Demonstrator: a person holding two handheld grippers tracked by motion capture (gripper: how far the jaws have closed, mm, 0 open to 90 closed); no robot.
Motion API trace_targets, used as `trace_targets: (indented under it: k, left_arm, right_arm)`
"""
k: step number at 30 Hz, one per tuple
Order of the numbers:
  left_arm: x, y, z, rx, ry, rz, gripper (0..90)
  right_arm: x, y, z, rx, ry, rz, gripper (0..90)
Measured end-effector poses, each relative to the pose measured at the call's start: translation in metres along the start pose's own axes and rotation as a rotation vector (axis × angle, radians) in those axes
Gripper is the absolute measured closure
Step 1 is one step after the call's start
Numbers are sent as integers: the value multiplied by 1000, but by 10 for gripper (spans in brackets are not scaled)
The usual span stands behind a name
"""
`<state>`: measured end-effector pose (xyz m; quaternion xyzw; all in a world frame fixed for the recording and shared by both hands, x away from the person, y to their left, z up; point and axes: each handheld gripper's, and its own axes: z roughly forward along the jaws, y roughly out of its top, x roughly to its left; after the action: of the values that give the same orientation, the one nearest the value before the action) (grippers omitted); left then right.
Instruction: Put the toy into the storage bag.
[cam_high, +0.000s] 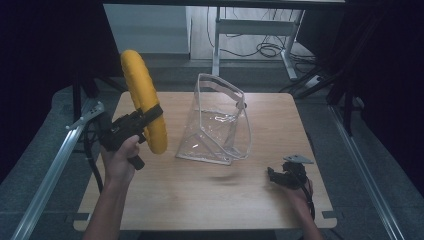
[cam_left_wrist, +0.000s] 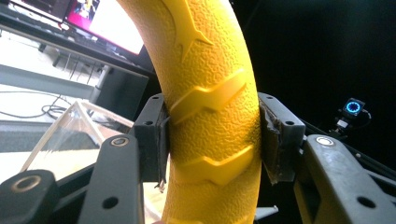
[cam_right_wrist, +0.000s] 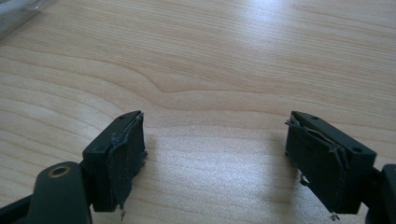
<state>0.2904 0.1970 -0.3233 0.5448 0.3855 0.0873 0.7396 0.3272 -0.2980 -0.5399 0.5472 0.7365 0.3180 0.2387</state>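
Left of the clear plastic bag (cam_high: 217, 122), which stands near the middle of the wooden table (cam_high: 175, 195): left gripper (cam_high: 150, 116), jaws clenched on a yellow textured curved toy (cam_high: 144, 100), raised above the table edge. Right of the bag, nearer the person: right gripper (cam_high: 276, 175), jaws spread, holding nothing, low over bare wood.

A light wooden table (cam_high: 200, 195) with rounded corners carries a clear plastic zip pouch (cam_high: 217, 122), standing upright just behind its middle. Grey floor surrounds the table.
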Motion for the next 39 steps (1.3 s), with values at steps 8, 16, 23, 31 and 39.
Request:
trace_targets:
  k: [8, 16, 23, 31, 39]
  left_arm:
    - [-15, 3, 26, -35, 2, 34, 505]
    - [-30, 12, 51, -40, -10, 73, 504]
    - [-39, 16, 68, -46, -21, 80, 504]
    - [-51, 19, 87, -54, -25, 100, 504]
    - [-68, 21, 111, -38, -40, 146, 504]
  right_arm:
    - [0, 0, 0, 0, -1, 1, 202]
    - [0, 0, 0, -1, -2, -2, 202]
    - [-1, 0, 0, -2, -2, -1, 205]
    - [-1, 0, 0, -2, -4, 0, 207]
    - [-1, 0, 0, -2, -4, 5, 207]
